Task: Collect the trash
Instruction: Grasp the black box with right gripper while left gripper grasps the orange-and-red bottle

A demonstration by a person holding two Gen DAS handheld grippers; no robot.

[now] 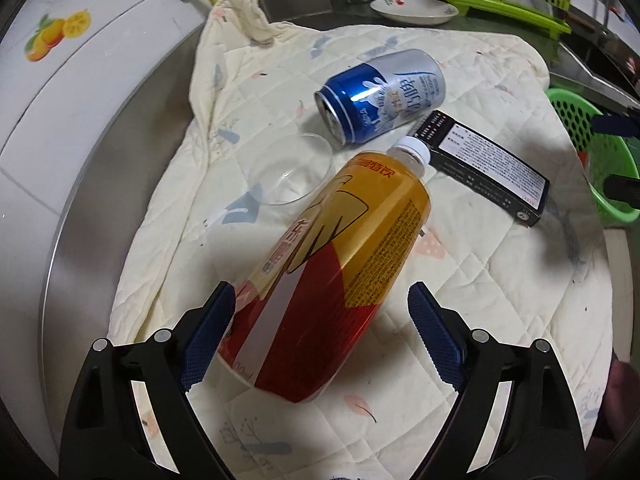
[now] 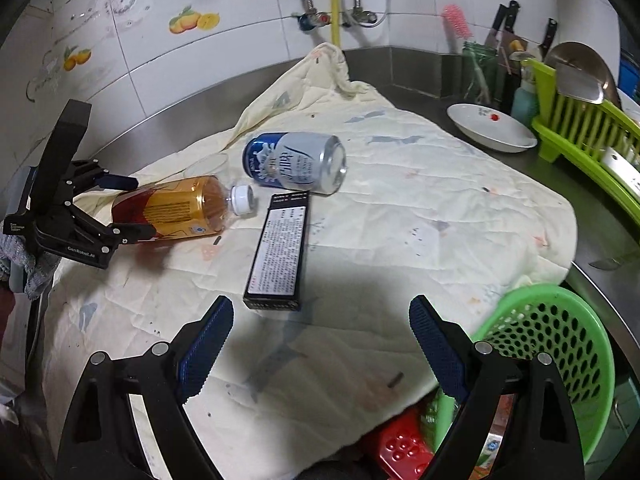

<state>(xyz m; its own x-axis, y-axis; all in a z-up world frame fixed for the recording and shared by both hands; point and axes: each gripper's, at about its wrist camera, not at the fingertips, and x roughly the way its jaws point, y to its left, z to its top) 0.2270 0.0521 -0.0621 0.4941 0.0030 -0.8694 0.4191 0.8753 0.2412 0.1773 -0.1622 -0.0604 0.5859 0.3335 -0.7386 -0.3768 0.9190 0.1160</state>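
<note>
A yellow-and-red drink bottle [image 1: 320,264] [image 2: 172,208] with a white cap lies on the quilted cloth [image 1: 460,272] [image 2: 420,208]. My left gripper [image 1: 320,340] [image 2: 138,208] stands open with the bottle's bottom end between its jaws; the right pad is clear of it. A blue-and-silver can [image 1: 384,92] [image 2: 296,162] lies on its side beyond the bottle, with a clear plastic cup [image 1: 288,172] beside it. A long black box [image 1: 484,164] [image 2: 276,248] lies flat. My right gripper [image 2: 320,340] is open and empty, just short of the box's near end.
A green perforated basket [image 2: 552,352] [image 1: 600,160] sits at the cloth's right edge, holding a red item [image 2: 400,448]. At the back right are a white plate [image 2: 488,128] and a green dish rack [image 2: 580,132]. Tiled wall and pipes stand behind the steel counter.
</note>
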